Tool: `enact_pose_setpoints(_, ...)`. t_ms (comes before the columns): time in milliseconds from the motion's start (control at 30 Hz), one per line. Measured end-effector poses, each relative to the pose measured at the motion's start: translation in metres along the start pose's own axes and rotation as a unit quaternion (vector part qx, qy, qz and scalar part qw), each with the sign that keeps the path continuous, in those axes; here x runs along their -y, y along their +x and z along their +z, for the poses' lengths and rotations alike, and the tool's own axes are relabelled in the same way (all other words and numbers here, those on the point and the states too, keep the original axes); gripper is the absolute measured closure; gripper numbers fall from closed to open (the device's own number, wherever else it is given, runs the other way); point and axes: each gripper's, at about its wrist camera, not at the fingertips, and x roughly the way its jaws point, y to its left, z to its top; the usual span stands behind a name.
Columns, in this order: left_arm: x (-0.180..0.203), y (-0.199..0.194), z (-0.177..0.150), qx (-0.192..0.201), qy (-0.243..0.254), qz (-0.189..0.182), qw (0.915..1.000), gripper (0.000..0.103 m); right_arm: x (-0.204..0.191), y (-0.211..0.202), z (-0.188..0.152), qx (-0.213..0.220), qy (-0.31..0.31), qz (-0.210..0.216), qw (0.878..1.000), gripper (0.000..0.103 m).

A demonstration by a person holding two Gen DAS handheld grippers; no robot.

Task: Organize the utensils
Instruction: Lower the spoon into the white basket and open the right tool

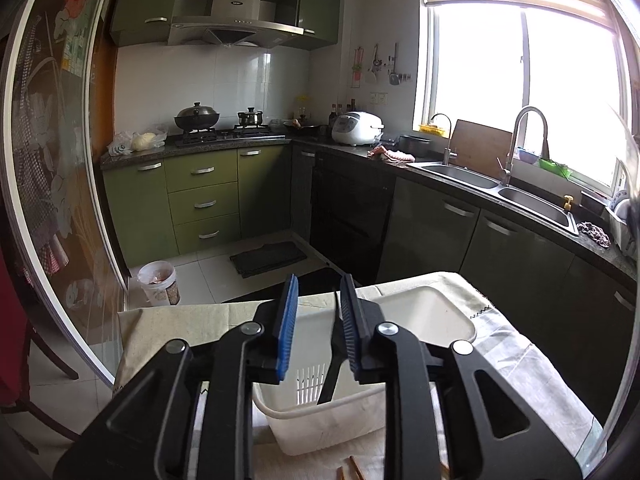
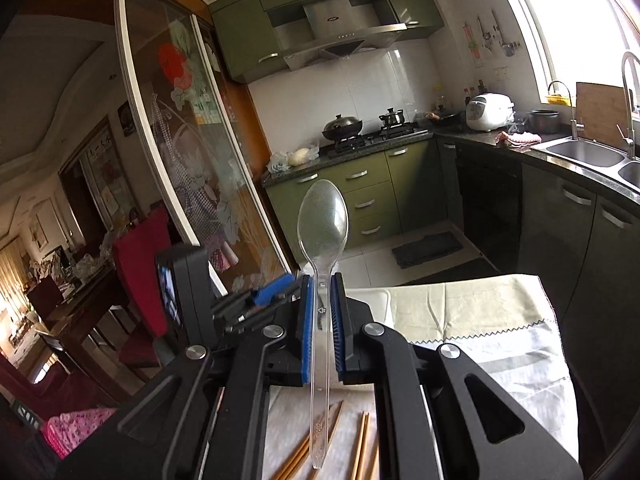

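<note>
My left gripper [image 1: 319, 294] is open above a white plastic basket [image 1: 432, 316] on the cloth-covered table. A black utensil [image 1: 333, 356] slants along its right finger down into the basket; whether it touches the pad is unclear. My right gripper [image 2: 321, 292] is shut on a clear plastic spoon [image 2: 323, 220], bowl up, handle hanging down between the pads. Several wooden chopsticks [image 2: 336, 436] lie on the cloth below it. Chopstick tips [image 1: 352, 468] also show in the left wrist view. The left gripper's side [image 2: 184, 296] shows in the right wrist view.
The table has a pale cloth [image 2: 480, 304] with a zigzag hem. Beyond are dark cabinets, a double sink [image 1: 520, 196], a stove with pots [image 1: 198, 118], a bin [image 1: 158, 282] on the floor and a glass sliding door [image 2: 180, 160] at left.
</note>
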Motion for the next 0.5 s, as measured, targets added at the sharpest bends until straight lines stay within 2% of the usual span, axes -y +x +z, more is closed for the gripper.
enact_pose_setpoints(133, -0.005, -0.015, -0.004, 0.002, -0.002, -0.001, 1.0000, 0.080, 0.001, 0.029, 0.017, 0.019, 0.000, -0.009, 1.000, 0.094)
enact_pose_setpoints(267, -0.017, -0.047, -0.005, 0.014, -0.015, -0.006, 0.9998, 0.080, -0.003, 0.056, 0.034, 0.058, -0.011, -0.029, 0.998, 0.094)
enact_pose_setpoints(400, -0.022, -0.077, -0.013, 0.019, -0.004, -0.007, 0.9998, 0.072, -0.008, 0.085, 0.041, 0.101, -0.041, -0.064, 0.992, 0.093)
enact_pose_setpoints(500, -0.022, -0.092, -0.020, 0.018, 0.010, -0.007, 0.9998, 0.072, -0.008, 0.110, 0.042, 0.101, -0.055, -0.077, 0.990, 0.093)
